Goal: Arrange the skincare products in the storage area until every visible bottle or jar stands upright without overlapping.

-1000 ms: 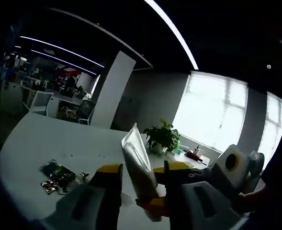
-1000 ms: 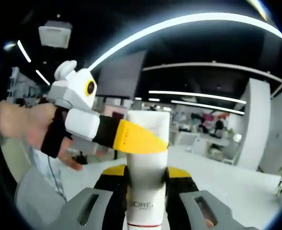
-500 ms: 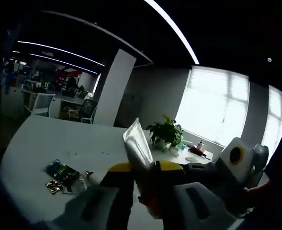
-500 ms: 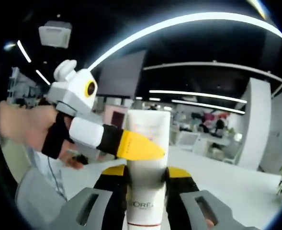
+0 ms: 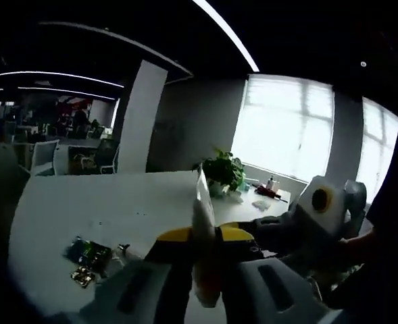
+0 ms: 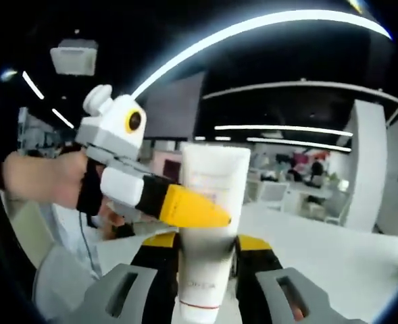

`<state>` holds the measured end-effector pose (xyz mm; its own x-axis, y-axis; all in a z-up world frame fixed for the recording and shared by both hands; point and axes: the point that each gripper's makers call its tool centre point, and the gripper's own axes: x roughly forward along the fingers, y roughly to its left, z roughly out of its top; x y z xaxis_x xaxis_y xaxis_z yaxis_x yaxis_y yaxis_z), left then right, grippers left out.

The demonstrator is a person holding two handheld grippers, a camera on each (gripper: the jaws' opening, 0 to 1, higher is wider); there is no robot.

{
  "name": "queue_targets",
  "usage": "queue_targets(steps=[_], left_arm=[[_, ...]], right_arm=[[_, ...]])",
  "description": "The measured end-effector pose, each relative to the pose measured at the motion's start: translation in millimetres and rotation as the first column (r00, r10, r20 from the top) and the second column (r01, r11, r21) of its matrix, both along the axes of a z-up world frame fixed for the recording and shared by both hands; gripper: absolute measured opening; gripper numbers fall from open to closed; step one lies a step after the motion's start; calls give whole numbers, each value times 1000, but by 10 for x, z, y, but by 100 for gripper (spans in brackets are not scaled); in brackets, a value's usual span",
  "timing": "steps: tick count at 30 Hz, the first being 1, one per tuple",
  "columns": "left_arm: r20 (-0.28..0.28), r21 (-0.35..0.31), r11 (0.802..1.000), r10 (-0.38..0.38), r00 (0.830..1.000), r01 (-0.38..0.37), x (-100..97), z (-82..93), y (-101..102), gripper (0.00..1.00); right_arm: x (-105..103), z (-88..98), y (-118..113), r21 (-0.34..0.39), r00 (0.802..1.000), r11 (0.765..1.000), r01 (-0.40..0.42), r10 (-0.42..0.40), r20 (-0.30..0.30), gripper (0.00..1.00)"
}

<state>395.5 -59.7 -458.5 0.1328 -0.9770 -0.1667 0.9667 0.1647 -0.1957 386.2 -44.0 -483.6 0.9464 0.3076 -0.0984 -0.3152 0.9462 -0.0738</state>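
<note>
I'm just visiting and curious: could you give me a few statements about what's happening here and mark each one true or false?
1. Both grippers are clamped on the same white plastic tube. True.
2. The tube lies flat on the white table. False: it is held up in the air.
3. A green potted plant stands on the table near the window. True.
4. The left gripper hangs open with nothing between its fingers. False: its fingers close on the tube's flat end.
5. The right gripper grips the tube. True.

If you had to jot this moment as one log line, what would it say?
white tube: held up off the table | right gripper: shut on tube | left gripper: shut on tube | white table: below
</note>
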Motion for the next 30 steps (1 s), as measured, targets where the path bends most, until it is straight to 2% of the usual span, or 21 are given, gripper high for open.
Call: queue_targets(steps=[4,8,11,13,15,18,21,24,30], left_arm=[[5,34,997,-67,998,67,-6,3,38,14],[-6,26,986,-166,986,166,-106,96,49,14],[-2,31,964,-263,965,263,-242,148,51,14],[-4,34,955,-295,956,295,-296,178,42,14],[5,41,934,-356,934,355,-432,231,33,14],[21,40,909,-416,909,415,-611,307,9,14],[27,37,903,-429,903,428,-662,335,-26,14],[34,33,899,-439,898,438,-683,354,-41,14],[21,6,887,-461,887,461,-708,391,-40,14]], right_arm=[[-60,9,56,-8,994,994,-108,107,-24,23],[-134,103,102,-6,973,973,-229,229,-16,22],[-210,155,113,2,942,942,-336,336,-20,20],[-255,237,119,49,918,917,-395,396,-11,20],[-327,298,145,91,879,876,-473,476,-17,20],[-368,326,104,107,834,831,-546,551,-27,24],[-438,351,110,130,788,785,-606,614,-33,22],[-481,325,118,122,763,762,-636,645,-44,15],[-516,312,147,154,745,742,-653,665,-44,12]])
